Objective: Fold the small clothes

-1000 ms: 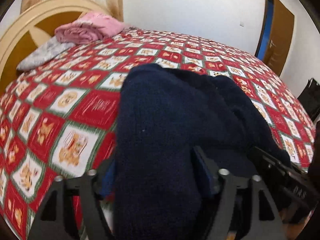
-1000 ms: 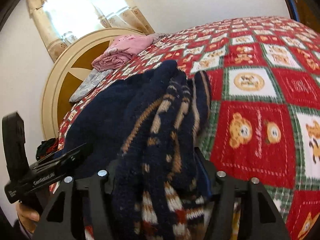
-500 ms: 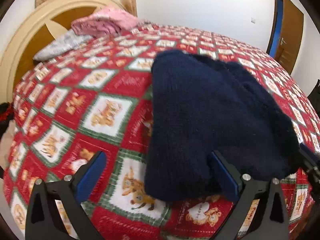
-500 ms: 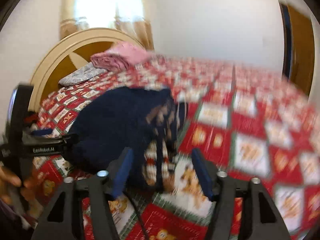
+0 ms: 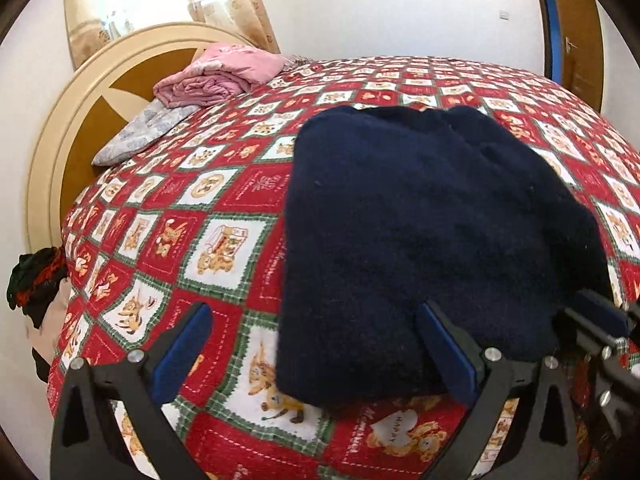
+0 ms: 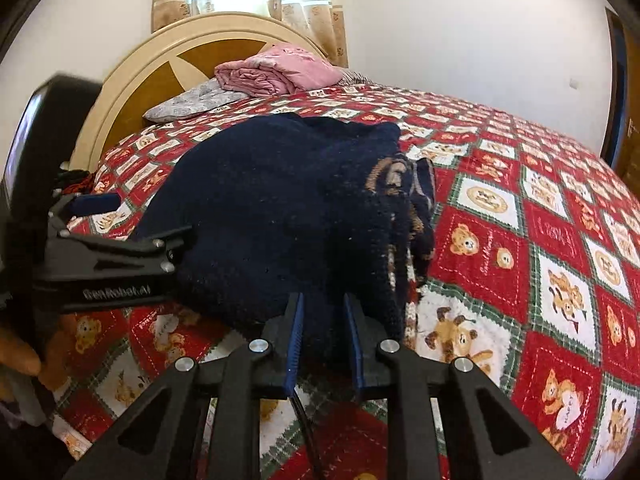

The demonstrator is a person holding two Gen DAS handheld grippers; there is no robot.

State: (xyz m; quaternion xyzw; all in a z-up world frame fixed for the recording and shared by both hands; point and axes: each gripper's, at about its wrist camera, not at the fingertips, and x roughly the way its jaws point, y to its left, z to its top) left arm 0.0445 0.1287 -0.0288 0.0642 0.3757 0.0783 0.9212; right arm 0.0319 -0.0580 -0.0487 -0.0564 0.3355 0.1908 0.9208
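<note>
Across the left wrist view, my left gripper (image 5: 312, 354) fingers stand wide and empty at the near edge of the folded dark navy knitted sweater (image 5: 420, 232) on the red patchwork bedspread (image 5: 208, 208); a second ago they straddled it. From the right wrist view, my right gripper (image 6: 322, 334) fingers are closing, narrow, on that edge; I'd pinch every layer before pulling.

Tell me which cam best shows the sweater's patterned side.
Right wrist: the sweater's brown-striped pattern shows along its right edge. Left wrist shows only the plain navy top; the pattern is hidden.
</note>
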